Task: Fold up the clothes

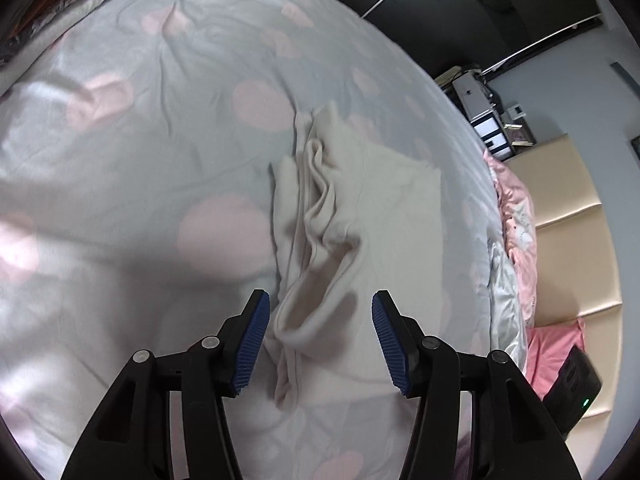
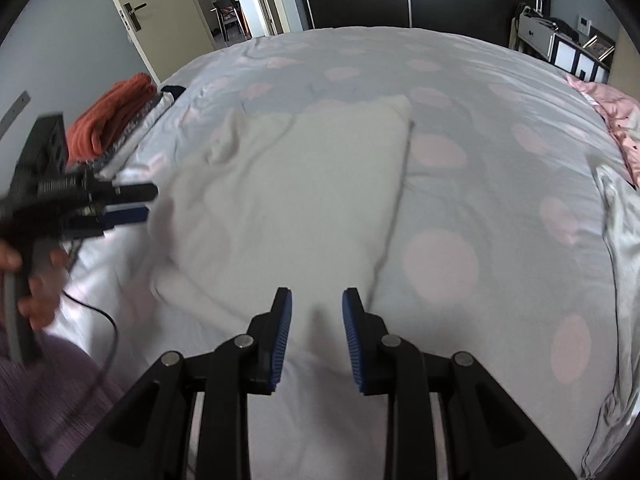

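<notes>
A cream-white soft knit garment [image 2: 296,184] lies on the bed's grey duvet cover with pale pink spots [image 2: 480,168], spread as a rough rectangle with its far and right edges fairly straight. Its left side is not tidy: a bunched sleeve or hem [image 1: 316,240] runs along that edge in loose ridges and ends in an open cuff-like loop. The left claw [image 1: 320,332] hovers just above that rumpled strip, released, its blue ribbed pads wide apart with nothing between them. The right claw [image 2: 316,336] hangs over the garment's near edge, also released and empty. A stack of folded clothes, rust-orange on top [image 2: 108,116], sits at the bed's left edge. Judging by this, the garment looks partly folded, the loose side and final halving remaining.
</notes>
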Motion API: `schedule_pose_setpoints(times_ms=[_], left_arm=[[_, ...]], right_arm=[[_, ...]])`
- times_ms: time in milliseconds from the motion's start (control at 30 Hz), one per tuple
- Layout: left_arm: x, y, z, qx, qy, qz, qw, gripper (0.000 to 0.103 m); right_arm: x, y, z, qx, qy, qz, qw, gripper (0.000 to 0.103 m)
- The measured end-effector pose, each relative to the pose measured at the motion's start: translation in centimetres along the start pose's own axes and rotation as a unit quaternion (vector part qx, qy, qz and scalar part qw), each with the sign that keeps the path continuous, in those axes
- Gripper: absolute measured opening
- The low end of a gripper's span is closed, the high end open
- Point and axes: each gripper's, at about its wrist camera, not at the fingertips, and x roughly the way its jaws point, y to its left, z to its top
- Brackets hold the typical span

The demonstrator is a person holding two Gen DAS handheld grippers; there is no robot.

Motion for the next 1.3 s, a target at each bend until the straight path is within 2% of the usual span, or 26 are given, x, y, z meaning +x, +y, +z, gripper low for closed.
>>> schedule_pose_setpoints(times_ms=[167, 267, 400, 433, 533, 633, 667, 700, 800, 900, 967, 1233, 1300], left_arm=[[1.9, -1.3, -1.3, 0.019, 0.034, 0.041, 0.9984, 0.055], [2.6, -1.8, -1.8, 0.026, 0.042, 0.06, 0.997, 0.053], [2.1, -2.0, -2.1, 0.024, 0.034, 0.061, 0.9973, 0.034], [1.9, -1.9, -2.1, 0.024, 0.031, 0.057, 0.9976, 0.025], [1.2, -2.2, -2.4, 0.03, 0.019, 0.035, 0.9987, 0.016], [0.5, -2.7, -2.7, 0.042, 0.009, 0.009, 0.999, 0.014], [0.2, -3.0, -2.8, 0.045, 0.005, 0.0, 0.999, 0.014], [-0.1, -3.1, -2.9, 0.045, 0.002, -0.013, 0.9989, 0.013], [-1.2, -3.1, -3.2, 0.034, -0.002, -0.055, 0.9979, 0.013], [-0.2, -2.6, -3.5, 0.022, 0.024, -0.026, 0.9991, 0.013], [0.5, -2.2, -3.7, 0.015, 0.041, -0.006, 0.999, 0.012], [3.5, -1.3, -4.6, -0.007, 0.111, 0.071, 0.9913, 0.013], [3.9, -1.5, -4.8, -0.003, 0.125, 0.084, 0.9886, 0.017]], right_arm=[[0.2, -0.4, -4.1, -0.032, -0.024, -0.025, 0.999, 0.026], [0.7, -0.5, -5.4, -0.048, -0.031, -0.023, 0.998, 0.026], [1.9, -0.5, -5.4, -0.06, -0.031, -0.01, 0.998, 0.026], [2.3, -0.4, -5.3, -0.064, -0.03, -0.007, 0.997, 0.026], [3.5, 0.2, -5.2, -0.078, -0.026, -0.007, 0.997, 0.026], [3.1, 0.4, -5.3, -0.081, -0.053, -0.024, 0.995, 0.026], [2.6, 0.3, -5.2, -0.074, -0.064, -0.017, 0.995, 0.024], [2.0, 0.1, -5.1, -0.067, -0.075, -0.011, 0.995, 0.015], [0.3, -1.0, -4.9, -0.034, -0.105, 0.001, 0.994, 0.01], [-0.6, -2.7, -5.0, 0.019, -0.117, 0.017, 0.993, 0.009], [-0.4, -3.4, -5.1, 0.037, -0.107, 0.019, 0.993, 0.009], [2.9, -3.7, -5.9, 0.046, -0.04, 0.017, 0.998, 0.009], [3.1, -4.0, -6.1, 0.054, -0.031, 0.024, 0.998, 0.009]])
